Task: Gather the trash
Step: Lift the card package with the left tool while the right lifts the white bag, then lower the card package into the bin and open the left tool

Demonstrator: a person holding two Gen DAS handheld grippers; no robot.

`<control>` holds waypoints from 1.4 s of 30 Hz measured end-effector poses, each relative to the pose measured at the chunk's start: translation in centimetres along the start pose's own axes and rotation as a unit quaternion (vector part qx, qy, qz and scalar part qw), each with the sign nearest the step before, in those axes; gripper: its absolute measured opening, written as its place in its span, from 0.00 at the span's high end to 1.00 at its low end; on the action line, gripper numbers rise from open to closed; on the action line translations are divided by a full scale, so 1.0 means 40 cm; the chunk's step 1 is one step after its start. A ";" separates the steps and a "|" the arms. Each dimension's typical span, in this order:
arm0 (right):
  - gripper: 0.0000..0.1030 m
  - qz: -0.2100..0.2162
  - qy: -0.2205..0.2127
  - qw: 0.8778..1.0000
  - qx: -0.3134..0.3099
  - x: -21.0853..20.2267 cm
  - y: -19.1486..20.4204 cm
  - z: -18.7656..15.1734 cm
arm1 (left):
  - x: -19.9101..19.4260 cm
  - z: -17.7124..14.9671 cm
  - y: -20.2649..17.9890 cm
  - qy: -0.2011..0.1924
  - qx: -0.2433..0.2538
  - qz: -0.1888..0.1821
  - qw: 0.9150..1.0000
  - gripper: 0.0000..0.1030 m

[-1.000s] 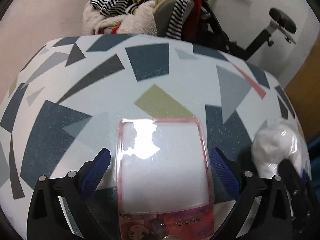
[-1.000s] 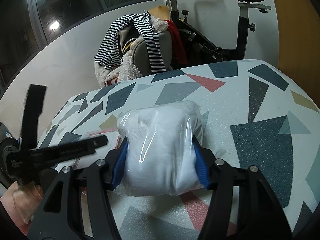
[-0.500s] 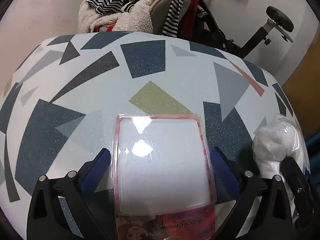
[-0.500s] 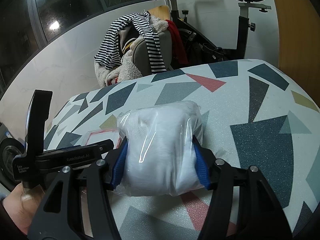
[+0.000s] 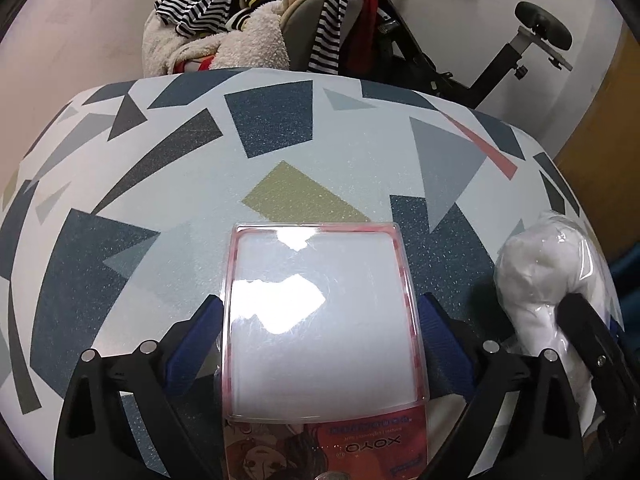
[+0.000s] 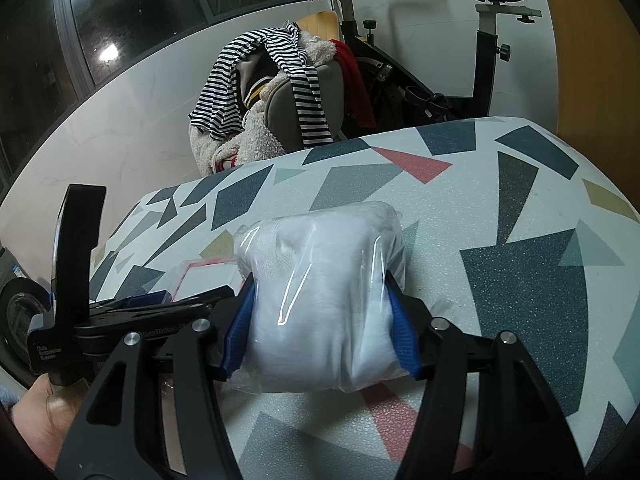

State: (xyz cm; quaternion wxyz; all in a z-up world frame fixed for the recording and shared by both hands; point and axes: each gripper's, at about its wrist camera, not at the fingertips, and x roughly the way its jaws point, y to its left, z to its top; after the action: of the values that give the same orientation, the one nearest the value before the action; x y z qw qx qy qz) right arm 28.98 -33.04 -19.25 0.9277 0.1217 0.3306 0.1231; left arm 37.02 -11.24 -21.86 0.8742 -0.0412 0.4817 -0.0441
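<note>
My left gripper [image 5: 320, 320] is shut on a clear plastic blister pack [image 5: 320, 320] with a red printed card; its blue pads [image 5: 200, 324] press the pack's two sides just above the patterned table [image 5: 272, 128]. My right gripper [image 6: 322, 320] is shut on a white wad in a clear plastic bag [image 6: 324, 292], blue pads [image 6: 240, 328] squeezing both sides. The bag also shows in the left wrist view [image 5: 548, 280], at the right. The left gripper shows in the right wrist view [image 6: 132, 312], with the pack [image 6: 204, 280] beside the bag.
The table [image 6: 520, 184] has a white top with dark, grey, red and olive shapes. Behind its far edge stand a chair piled with striped and fleece clothes [image 5: 260, 20] and an exercise bike [image 6: 460, 60]. A wooden panel [image 6: 592, 40] is at right.
The left gripper's pads have closed in against the blister pack's sides and the view has shifted a little. The right gripper holds the bag as before.
</note>
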 end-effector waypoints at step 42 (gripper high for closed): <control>0.42 0.076 -0.033 0.997 -0.006 -0.472 0.245 -0.339 | -0.558 -0.643 0.236 -0.093 0.144 -0.095 0.981 0.09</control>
State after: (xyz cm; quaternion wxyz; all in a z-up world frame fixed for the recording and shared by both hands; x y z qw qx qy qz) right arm 4.62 -27.70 -15.41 0.9266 0.1454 0.2892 0.1912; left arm 3.74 -0.01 -17.92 0.9039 0.0356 0.3805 -0.1920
